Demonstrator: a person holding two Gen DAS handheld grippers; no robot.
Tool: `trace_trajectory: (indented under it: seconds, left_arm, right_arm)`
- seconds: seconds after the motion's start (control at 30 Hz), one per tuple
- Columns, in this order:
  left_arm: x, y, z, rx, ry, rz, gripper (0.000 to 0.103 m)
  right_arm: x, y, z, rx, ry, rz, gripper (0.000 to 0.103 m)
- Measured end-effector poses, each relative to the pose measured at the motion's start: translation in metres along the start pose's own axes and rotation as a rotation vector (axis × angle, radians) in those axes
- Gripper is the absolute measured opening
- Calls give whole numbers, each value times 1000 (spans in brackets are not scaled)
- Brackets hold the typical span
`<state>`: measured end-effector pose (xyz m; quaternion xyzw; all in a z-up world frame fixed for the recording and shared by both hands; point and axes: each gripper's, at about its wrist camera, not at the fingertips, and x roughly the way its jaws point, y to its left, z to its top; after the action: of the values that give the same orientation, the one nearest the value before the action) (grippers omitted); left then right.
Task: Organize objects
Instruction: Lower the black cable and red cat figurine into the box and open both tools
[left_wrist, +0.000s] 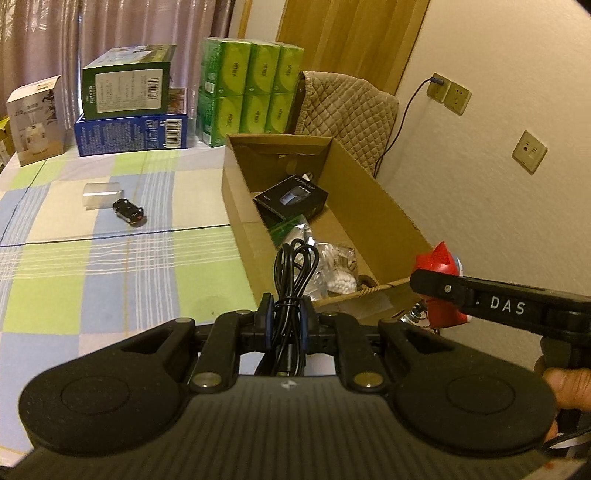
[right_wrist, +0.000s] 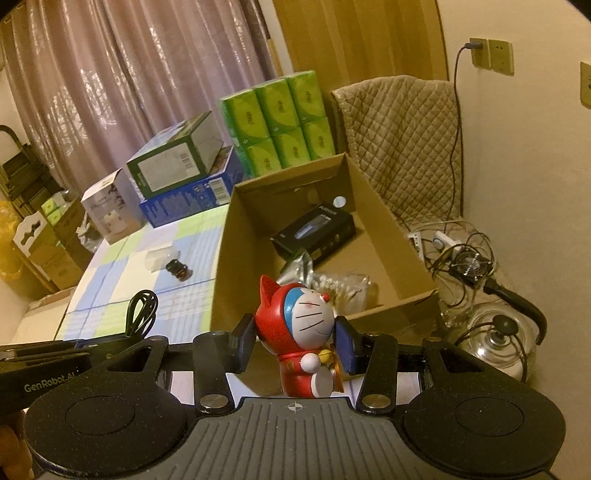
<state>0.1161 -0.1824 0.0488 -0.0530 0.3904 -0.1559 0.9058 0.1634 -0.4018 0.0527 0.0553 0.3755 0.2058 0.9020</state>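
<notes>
cardboard box (left_wrist: 373, 206) sits open on the checked counter (left_wrist: 110, 258) by the wall, with a black carton (left_wrist: 291, 195) and plastic bags (left_wrist: 332, 266) inside. left tongs (left_wrist: 287, 317) are clamped on a coiled black cable (left_wrist: 293, 273) near the box's front corner. right tongs (right_wrist: 295, 347) are clamped on a red cat figurine (right_wrist: 303, 325) before the box's near edge.

Both views are lit dimly by warm, yellowish indoor light; no source is seen. Straight lines are bent by fisheye distortion, and dark corners are left at the edges. The wall (left_wrist: 498, 110) is smeared by blur, and fine print stays unreadable.
</notes>
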Motion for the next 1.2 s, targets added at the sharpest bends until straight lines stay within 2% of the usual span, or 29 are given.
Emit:
trace_trajectory:
  seconds: [0.43,0.73,1.2]
  left_arm:
    - [29,-18,22,4,9,-55,10]
    - [58,-28,41,0,21,-60,10]
    - [86,-36,53,7,43,-65,10]
  right_arm:
    - [7,-25,25,5,-18,-37,42]
    - [21,-38,50,-13,-16,-43,42]
    - [43,-46,70,-22,-5,-18,42]
